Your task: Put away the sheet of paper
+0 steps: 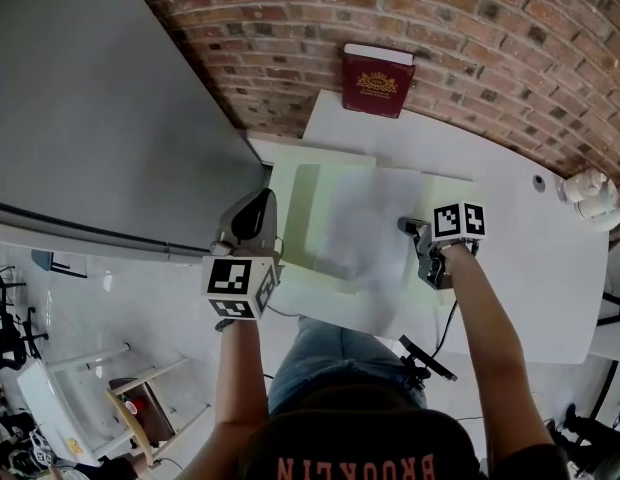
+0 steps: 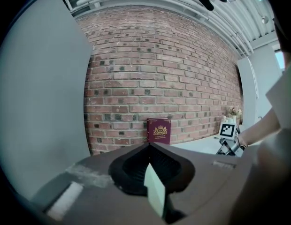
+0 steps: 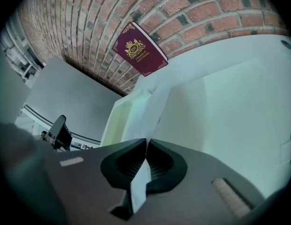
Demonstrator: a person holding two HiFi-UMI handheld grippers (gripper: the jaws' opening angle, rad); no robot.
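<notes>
A white sheet of paper [image 1: 368,230] hangs over an open pale green folder [image 1: 302,203] on the white table [image 1: 530,258]. My right gripper [image 1: 406,227] is shut on the sheet's right edge. In the right gripper view the sheet [image 3: 157,100] rises out of the shut right gripper [image 3: 146,142], with the folder [image 3: 123,114] behind it to the left. My left gripper [image 1: 264,200] is at the folder's left edge. In the left gripper view that gripper [image 2: 149,146] is shut on a thin pale green flap [image 2: 155,189] of the folder.
A dark red book [image 1: 376,81] leans on the brick wall [image 1: 470,28] at the table's back. A large grey panel [image 1: 90,98] stands at the left. A white object [image 1: 590,194] is at the table's right end. Chairs [image 1: 130,408] stand on the floor lower left.
</notes>
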